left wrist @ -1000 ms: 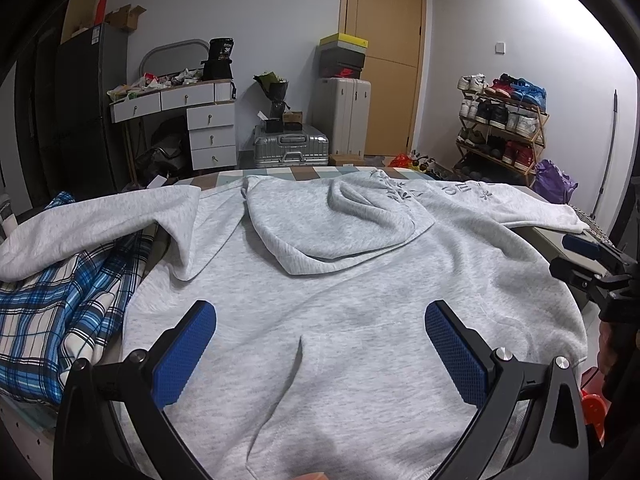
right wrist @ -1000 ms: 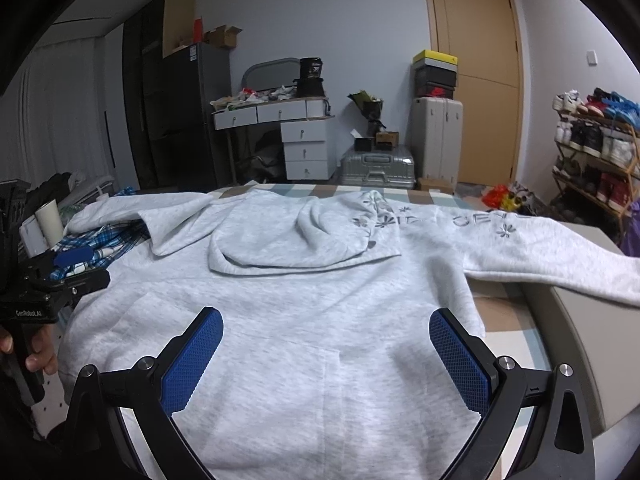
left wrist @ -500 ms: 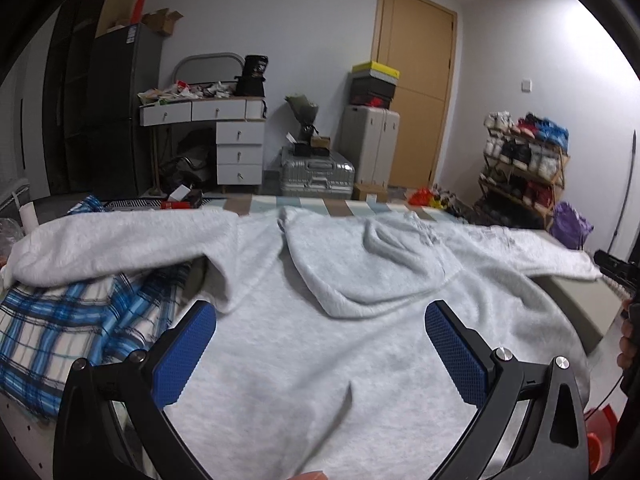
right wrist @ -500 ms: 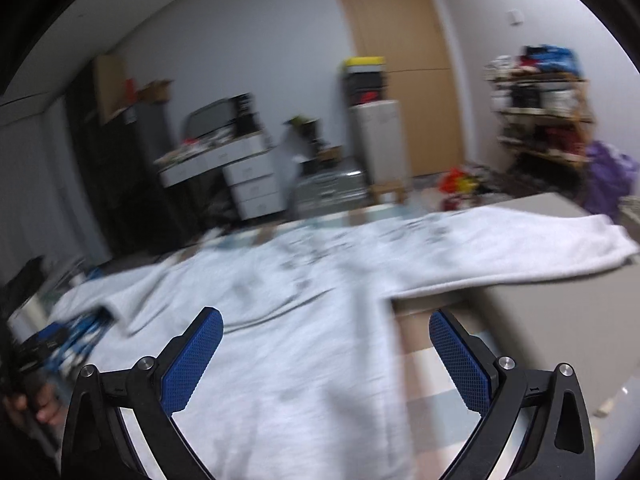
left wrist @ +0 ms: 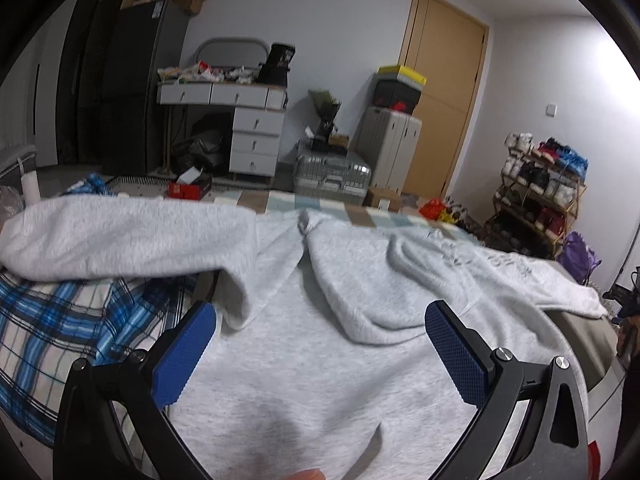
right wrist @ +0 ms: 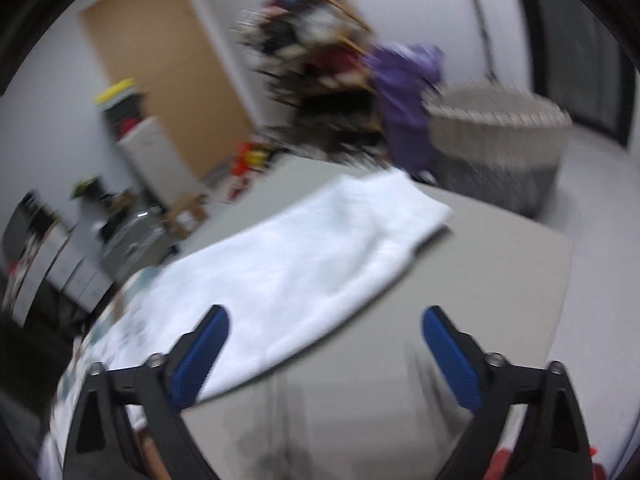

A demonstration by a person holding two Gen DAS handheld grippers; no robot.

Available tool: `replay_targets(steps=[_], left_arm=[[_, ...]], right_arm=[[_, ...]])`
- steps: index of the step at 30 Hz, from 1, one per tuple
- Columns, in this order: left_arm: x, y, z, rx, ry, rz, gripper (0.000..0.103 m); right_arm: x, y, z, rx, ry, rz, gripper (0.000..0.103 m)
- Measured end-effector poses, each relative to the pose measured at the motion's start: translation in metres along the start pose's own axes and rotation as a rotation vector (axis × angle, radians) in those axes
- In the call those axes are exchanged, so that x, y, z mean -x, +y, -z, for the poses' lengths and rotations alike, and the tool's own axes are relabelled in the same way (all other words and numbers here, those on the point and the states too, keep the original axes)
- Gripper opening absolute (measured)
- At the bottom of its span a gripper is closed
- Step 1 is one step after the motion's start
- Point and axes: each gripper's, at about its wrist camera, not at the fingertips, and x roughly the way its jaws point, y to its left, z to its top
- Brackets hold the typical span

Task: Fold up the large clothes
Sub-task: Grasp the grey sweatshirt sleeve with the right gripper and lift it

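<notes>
A light grey hoodie [left wrist: 304, 368] lies spread flat on the bed, hood [left wrist: 352, 280] folded onto its back. Its left sleeve [left wrist: 120, 240] stretches to the left over a blue plaid cloth. My left gripper [left wrist: 320, 344] is open and empty, hovering low over the hoodie's body. The right sleeve [right wrist: 304, 256] lies across a grey surface [right wrist: 480, 280] in the blurred right wrist view. My right gripper [right wrist: 324, 340] is open and empty, just short of that sleeve's near edge.
A blue plaid cloth [left wrist: 52, 328] lies under the left sleeve. Behind the bed stand white drawers [left wrist: 256, 140], a silver suitcase [left wrist: 332, 176], a wooden door [left wrist: 440, 92] and a shoe rack [left wrist: 540, 192]. A purple bag [right wrist: 404, 92] and a grey basket [right wrist: 500, 140] stand beyond the right sleeve.
My right gripper has swung fast to the right, from the hoodie's body to the right sleeve. My left gripper has shifted left and lower toward the left sleeve. Both stayed open.
</notes>
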Motion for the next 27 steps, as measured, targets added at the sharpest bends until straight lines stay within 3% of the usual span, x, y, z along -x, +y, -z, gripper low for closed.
replay_targets(steps=[2, 6, 7, 9, 10, 11, 14, 19, 21, 24, 27], left_arm=[[-0.002, -0.001, 0.003, -0.006, 0.008, -0.009, 0.102], [-0.005, -0.004, 0.007, -0.027, 0.023, -0.029, 0.102], [-0.006, -0.005, 0.008, -0.032, 0.024, -0.03, 0.102], [-0.007, -0.005, 0.009, -0.037, 0.026, -0.041, 0.102], [-0.007, -0.004, 0.009, -0.036, 0.027, -0.051, 0.102], [-0.006, -0.002, 0.009, -0.033, 0.025, -0.058, 0.102], [-0.004, 0.007, 0.011, -0.022, 0.014, -0.068, 0.102], [0.001, 0.026, 0.008, 0.016, -0.005, -0.059, 0.102], [0.005, 0.032, 0.007, 0.028, -0.013, -0.059, 0.102], [0.014, 0.041, 0.003, 0.035, -0.045, -0.093, 0.102], [0.023, 0.054, 0.0, 0.084, -0.066, -0.098, 0.102]], right_arm=[[-0.02, -0.008, -0.008, -0.048, 0.043, 0.0, 0.087], [-0.038, -0.003, -0.016, -0.041, 0.035, 0.048, 0.088], [-0.043, 0.004, -0.018, -0.017, 0.024, 0.08, 0.08], [-0.046, 0.012, -0.022, 0.02, -0.006, 0.165, 0.042], [-0.046, 0.017, -0.024, 0.026, -0.012, 0.165, 0.02], [-0.042, 0.019, -0.025, 0.017, -0.025, 0.146, 0.014], [-0.009, 0.05, -0.026, 0.055, -0.132, 0.108, 0.013], [0.072, 0.17, -0.001, 0.245, -0.284, -0.112, 0.013], [0.107, 0.235, 0.028, 0.348, -0.304, -0.27, 0.013], [0.141, 0.333, 0.09, 0.51, -0.27, -0.497, 0.013], [0.161, 0.414, 0.17, 0.674, -0.163, -0.712, 0.013]])
